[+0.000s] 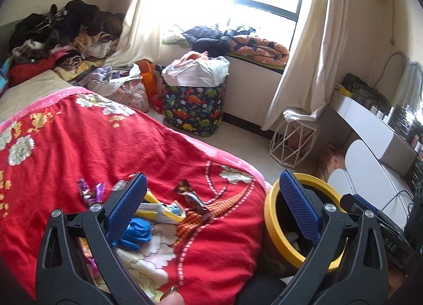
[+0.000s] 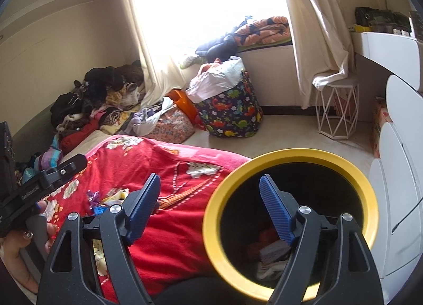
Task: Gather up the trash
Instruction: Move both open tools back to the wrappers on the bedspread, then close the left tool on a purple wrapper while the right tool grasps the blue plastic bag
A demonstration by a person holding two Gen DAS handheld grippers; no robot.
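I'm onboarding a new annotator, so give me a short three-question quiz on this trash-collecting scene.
1. True or false: the bin with the yellow rim is empty.
2. Where do the wrappers and the blue glove lie? A) on the floor B) on the red quilt C) on the white desk
3. What does the right gripper hold?

Key: 1 false, some trash already lies at its bottom. 2 B. 3 nothing; its jaws stand open and empty.

A dinosaur-print basket (image 1: 194,105) stuffed with laundry stands on the floor near the curtain (image 1: 304,48); clothes (image 1: 60,33) are heaped behind the bed.
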